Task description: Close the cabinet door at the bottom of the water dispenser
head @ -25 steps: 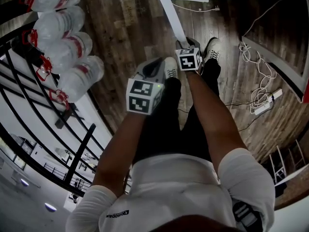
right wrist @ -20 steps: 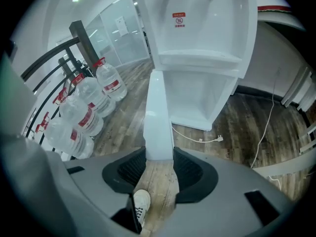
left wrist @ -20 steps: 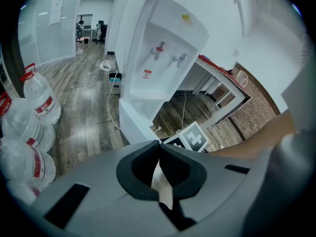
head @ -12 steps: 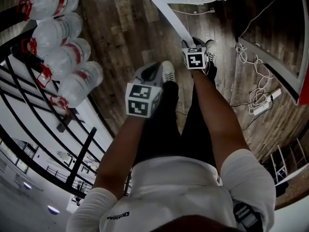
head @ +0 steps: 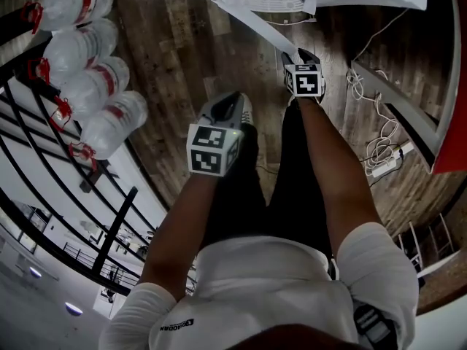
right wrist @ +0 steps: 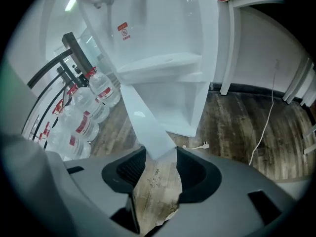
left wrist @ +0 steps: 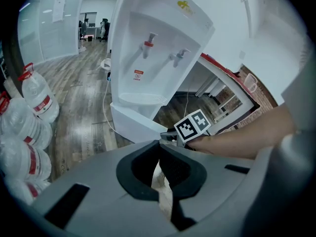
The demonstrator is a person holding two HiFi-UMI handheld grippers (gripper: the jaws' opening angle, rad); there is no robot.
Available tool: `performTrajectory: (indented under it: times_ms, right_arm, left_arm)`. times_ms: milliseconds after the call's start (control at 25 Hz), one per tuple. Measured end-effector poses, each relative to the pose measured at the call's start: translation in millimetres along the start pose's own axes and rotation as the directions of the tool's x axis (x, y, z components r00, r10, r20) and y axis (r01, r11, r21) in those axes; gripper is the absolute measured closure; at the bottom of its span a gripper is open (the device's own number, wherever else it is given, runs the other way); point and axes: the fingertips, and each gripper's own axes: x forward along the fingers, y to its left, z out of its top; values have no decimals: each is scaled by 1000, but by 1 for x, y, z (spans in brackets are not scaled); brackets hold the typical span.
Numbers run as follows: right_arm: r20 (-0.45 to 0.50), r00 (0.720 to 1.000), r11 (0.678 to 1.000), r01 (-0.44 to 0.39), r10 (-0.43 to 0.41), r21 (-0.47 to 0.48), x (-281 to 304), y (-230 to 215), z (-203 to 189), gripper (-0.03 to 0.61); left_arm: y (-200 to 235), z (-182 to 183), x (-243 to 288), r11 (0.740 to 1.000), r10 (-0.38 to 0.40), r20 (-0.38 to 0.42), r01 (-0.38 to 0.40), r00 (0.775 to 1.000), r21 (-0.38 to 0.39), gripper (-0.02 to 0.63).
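Two bare forearms reach down from a white shirt [head: 270, 283] at the bottom of the head view, each holding a gripper over the wooden floor [head: 182, 42]. The left gripper [head: 228, 106] hangs mid-frame, clear of the furniture. In its own view its claw [left wrist: 159, 144] is pressed together at the tips, with nothing between them but a sliver of floor lower down. The right gripper [head: 293, 55] is further up and to the right, at the free end of the cabinet door [head: 263, 28]. In its own view the right gripper [right wrist: 161, 151] has its claw spread, and the lower corner of the white cabinet door [right wrist: 145, 122] sits between the two tips. The door stands swung out from the water dispenser [right wrist: 168, 33], a thin white strip slanting up to the top centre of the head view. Behind it the open lower compartment shows. A white plug [right wrist: 200, 145] lies on the floor just beside the base. At upper left, large water bottles [head: 87, 86] lie in a row against a black railing [head: 109, 217]. A power strip [head: 384, 166] lies at right.
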Motion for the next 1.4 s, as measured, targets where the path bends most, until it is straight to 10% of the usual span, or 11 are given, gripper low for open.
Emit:
performTrajectory:
  times_ms: [1400]
  right_arm:
    - [109, 993, 984, -12, 32, -180, 24, -108, 128, 431]
  left_arm:
    - [-35, 52, 44, 992, 87, 51, -82, 995, -97, 617]
